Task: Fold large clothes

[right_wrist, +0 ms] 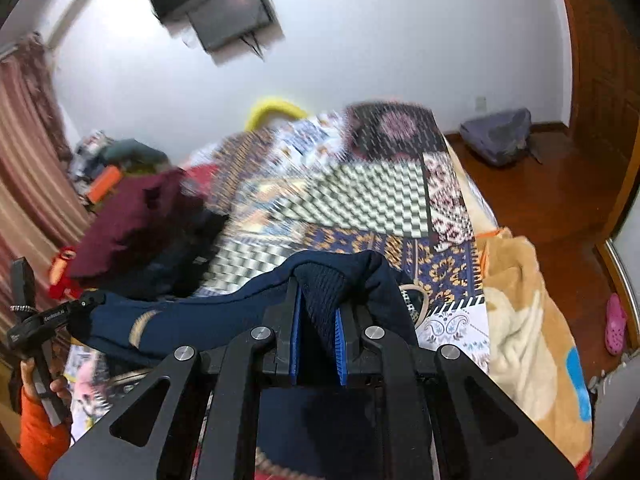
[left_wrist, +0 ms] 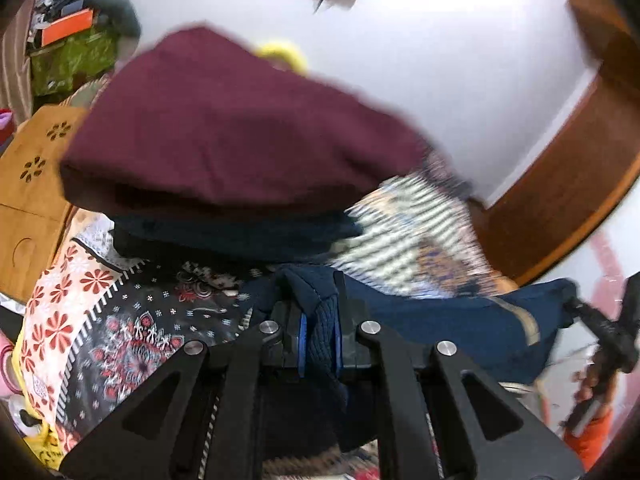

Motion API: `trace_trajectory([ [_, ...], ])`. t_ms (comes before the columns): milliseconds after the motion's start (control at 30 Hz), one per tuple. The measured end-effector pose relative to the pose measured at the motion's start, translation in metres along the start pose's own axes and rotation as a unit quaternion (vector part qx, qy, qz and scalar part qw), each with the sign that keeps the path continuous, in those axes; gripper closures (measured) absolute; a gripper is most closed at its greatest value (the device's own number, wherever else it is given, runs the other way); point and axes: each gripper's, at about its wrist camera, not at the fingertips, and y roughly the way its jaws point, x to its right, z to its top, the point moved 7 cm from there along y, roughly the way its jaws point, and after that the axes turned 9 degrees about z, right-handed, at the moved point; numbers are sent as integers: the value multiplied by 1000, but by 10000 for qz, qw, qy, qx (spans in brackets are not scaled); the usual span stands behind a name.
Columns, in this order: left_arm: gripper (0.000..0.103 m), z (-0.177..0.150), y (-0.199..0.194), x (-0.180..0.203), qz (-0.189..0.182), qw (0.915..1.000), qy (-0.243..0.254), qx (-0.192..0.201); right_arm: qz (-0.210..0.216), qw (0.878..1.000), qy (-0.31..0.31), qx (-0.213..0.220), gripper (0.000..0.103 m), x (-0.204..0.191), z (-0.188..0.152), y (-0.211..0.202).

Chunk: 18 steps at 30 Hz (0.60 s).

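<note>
A navy blue garment with a tan stripe hangs stretched between both grippers above the patterned bedspread. My left gripper is shut on a bunched end of it. My right gripper is shut on the other end, and the cloth drapes over its fingers. In the left wrist view the right gripper shows at the right edge; in the right wrist view the left gripper shows at the left edge.
A stack of folded clothes, maroon on top of dark blue, sits on the bed. A wooden stand is at the left. A beige blanket lies along the bed's right side, with wooden floor beyond.
</note>
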Motion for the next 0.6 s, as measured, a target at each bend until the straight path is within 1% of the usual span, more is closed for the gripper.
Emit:
trace_trajectory([
  [33,94,-2,18,-3,73,9998,-41,-168,-23,10000,56,-79,90,6,-2,10],
  [133,93,-11,53,-13,85,9981,-228,-565,-40,9994,289,-195,89,24,-1,22],
  [167,92,-14,58,-15,74,9975,-268,-647,-85,9991,378,-163,89,29,0,21],
  [200,92,-17,64,-17,72,9968,-260,-756,-225,9987,455,-90,89,37,1,17],
  [267,86,-22,68,-19,75,9951,-193,-962,-494,9970,576,130,89,50,8,3],
  [300,81,-23,68,-18,45,9942,-102,-1067,-532,9960,678,225,89,56,10,-6],
  [367,75,-23,56,-13,-5,9947,61,-1031,-445,9950,857,253,89,64,12,-18],
  [400,67,-20,49,-12,35,9953,159,-950,-428,9948,896,219,88,64,11,-23],
  [433,50,-17,38,-11,148,9963,267,-799,-444,9948,898,185,86,66,9,-28],
  [467,41,-13,29,-12,266,9972,322,-623,-484,9950,868,142,78,66,5,-34],
  [500,29,-9,15,-13,374,9981,352,-339,-526,9951,832,68,62,65,-1,-39],
  [533,22,-6,1,-15,424,9984,354,-92,-554,9952,800,-43,54,64,-8,-43],
  [567,18,-5,-8,-17,442,9984,343,51,-554,9955,762,-133,44,62,-15,-44],
  [600,12,-7,-18,-21,458,9984,307,149,-535,9958,721,-194,41,60,-20,-42],
])
